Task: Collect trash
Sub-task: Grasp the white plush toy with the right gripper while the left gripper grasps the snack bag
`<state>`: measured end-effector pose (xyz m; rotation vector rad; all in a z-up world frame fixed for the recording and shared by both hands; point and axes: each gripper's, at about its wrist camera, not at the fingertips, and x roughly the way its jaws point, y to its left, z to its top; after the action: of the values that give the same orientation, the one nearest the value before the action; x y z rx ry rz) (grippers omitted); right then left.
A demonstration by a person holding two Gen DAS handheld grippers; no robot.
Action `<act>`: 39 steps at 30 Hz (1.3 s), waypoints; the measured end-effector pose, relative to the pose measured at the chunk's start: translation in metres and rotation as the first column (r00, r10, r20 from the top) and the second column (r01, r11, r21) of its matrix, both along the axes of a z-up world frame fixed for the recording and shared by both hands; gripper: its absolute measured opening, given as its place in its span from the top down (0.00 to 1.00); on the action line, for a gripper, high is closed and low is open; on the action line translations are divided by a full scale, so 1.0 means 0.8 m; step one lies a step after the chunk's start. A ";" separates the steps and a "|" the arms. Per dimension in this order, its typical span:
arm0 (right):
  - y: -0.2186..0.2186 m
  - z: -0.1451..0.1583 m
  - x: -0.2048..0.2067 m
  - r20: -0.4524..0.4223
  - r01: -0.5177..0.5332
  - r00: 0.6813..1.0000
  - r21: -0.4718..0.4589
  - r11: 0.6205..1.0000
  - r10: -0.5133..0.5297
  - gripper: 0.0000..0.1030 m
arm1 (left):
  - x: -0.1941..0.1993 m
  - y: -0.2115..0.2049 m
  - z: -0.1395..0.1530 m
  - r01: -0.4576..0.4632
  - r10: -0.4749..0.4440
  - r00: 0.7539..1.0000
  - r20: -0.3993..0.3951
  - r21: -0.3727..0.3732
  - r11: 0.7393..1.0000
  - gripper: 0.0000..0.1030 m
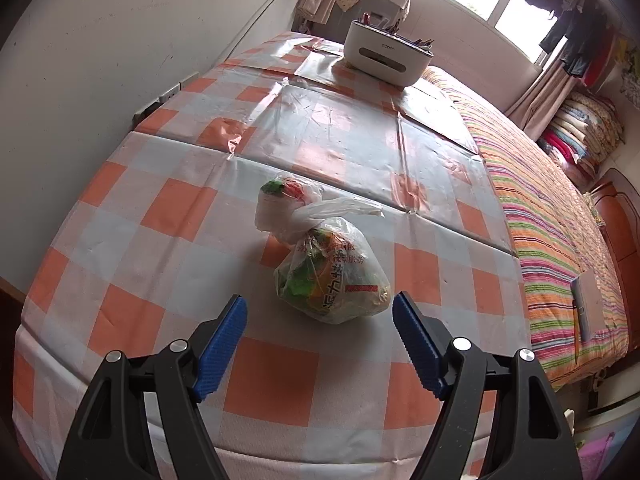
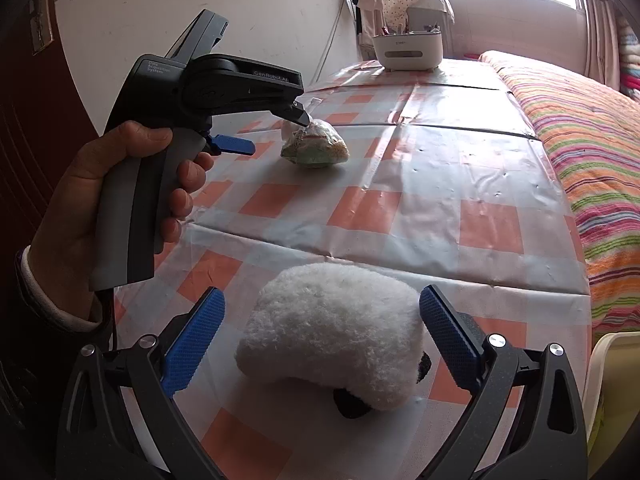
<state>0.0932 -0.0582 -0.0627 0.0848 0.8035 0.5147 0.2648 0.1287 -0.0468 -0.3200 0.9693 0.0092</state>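
Two views, taken in turn. From the left wrist we see our left tongs [image 1: 319,309] spread wide and empty, hovering just short of the knotted trash bag [image 1: 330,270], which lies on the checked bench [image 1: 120,216] well short of the white box [image 1: 387,54] at the far end. The bag's thin, slack film could tear or slip if we pinch only a fold.

From the right wrist, our right tongs [image 2: 322,308] stand released around a fluffy white toy [image 2: 332,332] without pressing it; the bag [image 2: 316,146] sits well beyond the toy, under the left tongs' tip. Closing here would grab the toy, not trash.
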 end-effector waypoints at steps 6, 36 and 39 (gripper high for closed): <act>0.007 -0.009 0.005 -0.019 -0.004 1.000 -0.031 1.000 0.003 0.06 | 0.032 -0.006 -0.021 -0.017 0.017 0.999 -0.047 -0.005 1.000 0.29; -0.021 -0.018 0.015 -0.083 0.034 0.996 0.053 0.998 -0.030 0.34 | 0.023 -0.014 -0.035 0.002 -0.001 0.998 0.058 -0.017 1.000 0.47; -0.028 -0.017 0.013 -0.078 0.050 0.996 0.065 0.997 -0.045 0.34 | 0.012 -0.014 -0.032 0.005 -0.004 0.998 0.064 -0.022 1.000 0.47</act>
<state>0.1035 -0.0805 -0.0767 0.1863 0.8574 0.4957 0.2743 0.1177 -0.0725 -0.3365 0.9070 -0.0158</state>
